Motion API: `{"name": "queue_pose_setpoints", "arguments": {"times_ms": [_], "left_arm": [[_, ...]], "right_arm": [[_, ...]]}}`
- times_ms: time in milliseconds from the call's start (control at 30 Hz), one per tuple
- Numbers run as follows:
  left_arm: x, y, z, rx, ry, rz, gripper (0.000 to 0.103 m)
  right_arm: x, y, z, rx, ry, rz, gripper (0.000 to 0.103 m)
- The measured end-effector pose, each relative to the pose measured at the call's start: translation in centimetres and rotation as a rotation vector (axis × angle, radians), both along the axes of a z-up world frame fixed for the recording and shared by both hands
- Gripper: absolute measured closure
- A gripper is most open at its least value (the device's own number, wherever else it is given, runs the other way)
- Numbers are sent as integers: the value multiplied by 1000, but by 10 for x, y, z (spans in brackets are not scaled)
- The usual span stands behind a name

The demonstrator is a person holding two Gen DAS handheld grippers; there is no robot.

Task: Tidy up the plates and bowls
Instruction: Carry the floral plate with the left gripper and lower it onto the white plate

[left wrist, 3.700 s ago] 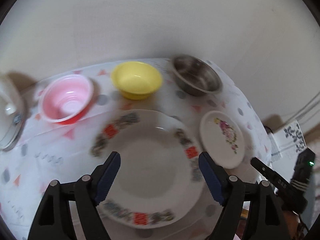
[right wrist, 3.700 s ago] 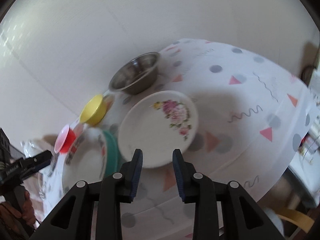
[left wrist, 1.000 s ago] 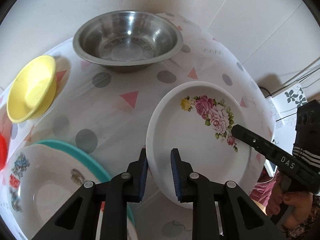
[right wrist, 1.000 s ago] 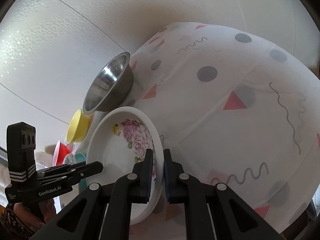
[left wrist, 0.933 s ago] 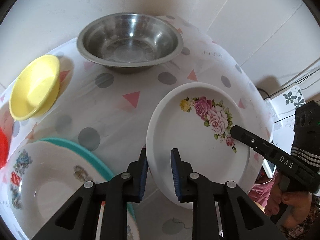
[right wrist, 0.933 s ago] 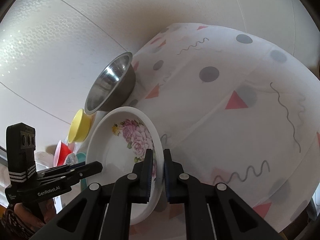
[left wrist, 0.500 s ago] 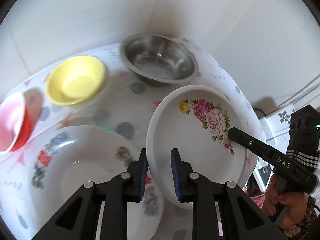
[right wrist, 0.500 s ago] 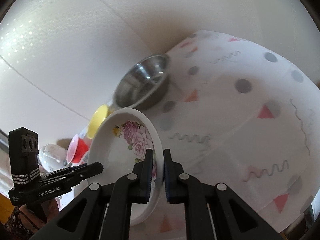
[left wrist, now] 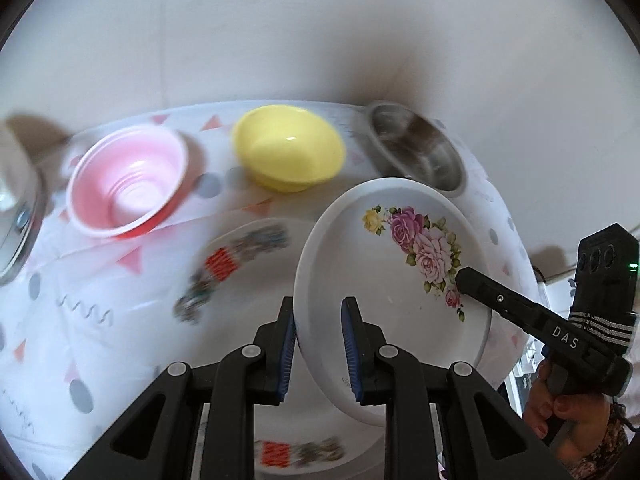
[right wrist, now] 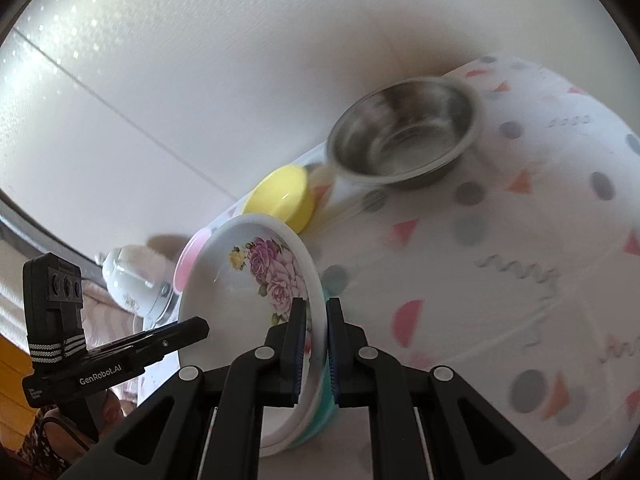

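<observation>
Left wrist view: the left gripper (left wrist: 319, 354) pinches the near rim of the rose plate (left wrist: 394, 276), its blue-padded fingers (left wrist: 287, 354) narrowly parted with one pad under the rim and one on the plate's face. At the plate's far right edge the right gripper (left wrist: 460, 278) grips the opposite rim. The plate rides above the counter (left wrist: 80, 312), tilted, face up toward the camera, roses on its far right side. Beneath it lies a larger patterned plate (left wrist: 240, 264), blurred. Behind stand a pink bowl (left wrist: 126, 188), a yellow bowl (left wrist: 289, 148) and a steel bowl (left wrist: 416, 150) in a row along the wall.

Right wrist view: the right gripper (right wrist: 316, 350) clamps the rose plate (right wrist: 248, 280) edge-on, fingers (right wrist: 298, 350) nearly closed on the thin rim. The plate stands steeply tilted, its face turned left toward the left gripper (right wrist: 202, 326). A teal rim (right wrist: 326, 400) shows just below. The steel bowl (right wrist: 404, 136) and yellow bowl (right wrist: 280, 196) sit beyond on the dotted counter (right wrist: 520, 260).
</observation>
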State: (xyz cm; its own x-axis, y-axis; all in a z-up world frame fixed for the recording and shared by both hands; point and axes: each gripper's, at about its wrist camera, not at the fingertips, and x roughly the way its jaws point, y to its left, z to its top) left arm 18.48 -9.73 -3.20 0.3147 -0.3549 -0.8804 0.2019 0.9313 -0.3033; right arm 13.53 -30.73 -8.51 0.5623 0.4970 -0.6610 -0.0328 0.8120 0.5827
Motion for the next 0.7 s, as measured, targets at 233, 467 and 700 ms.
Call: {"name": "queue_pose_setpoints", "arguments": {"times_ms": [233,467,700], "left_arm": [[-6,27,-20,9,52,66,81],[-9,43,-36,10,95,106,81],[-9,47,-43,16,116,120,81]], "right_arm": [[8,32,-12,-19,34,73,93],[13,47,-25,-33,77,108,93],[16,57,-33,-73,124,128,93]]}}
